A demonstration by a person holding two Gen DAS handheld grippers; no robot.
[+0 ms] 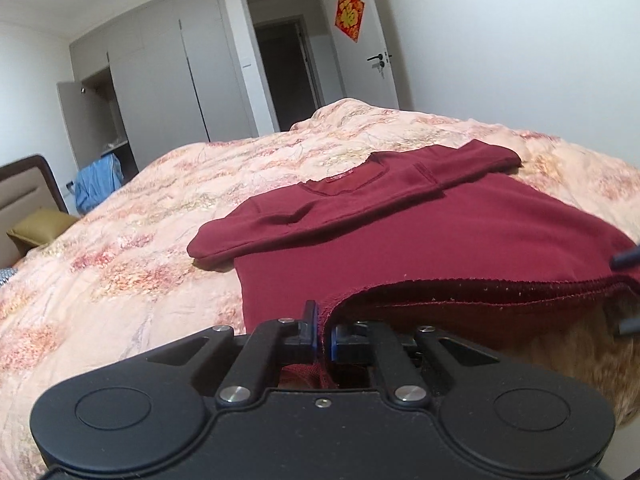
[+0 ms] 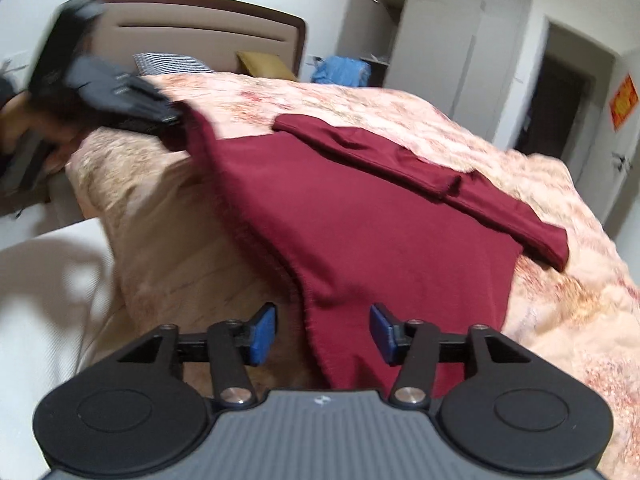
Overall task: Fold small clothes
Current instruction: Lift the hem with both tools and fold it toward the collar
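A dark red sweater (image 1: 440, 232) lies on a peach floral quilt (image 1: 120, 264), with both sleeves folded across its chest. My left gripper (image 1: 322, 336) is shut on the ribbed bottom hem, whose edge is lifted and curls toward the camera. In the right wrist view the same left gripper (image 2: 160, 114) appears blurred at the upper left, pinching the hem's far corner. My right gripper (image 2: 322, 334) stands open above the near hem corner of the sweater (image 2: 360, 220). Its blue pads (image 2: 264, 336) flank the cloth without pressing on it. Its fingertips (image 1: 626, 260) show at the right edge of the left wrist view.
The quilt (image 2: 540, 200) drops over the bed's near edge to a white floor (image 2: 40, 280). A headboard (image 2: 200, 28) with a striped pillow (image 2: 172, 63) and a mustard pillow (image 2: 264, 64) stands beyond. Blue cloth (image 1: 96, 180) hangs by an open wardrobe (image 1: 100, 112); a doorway (image 1: 288, 72) is behind.
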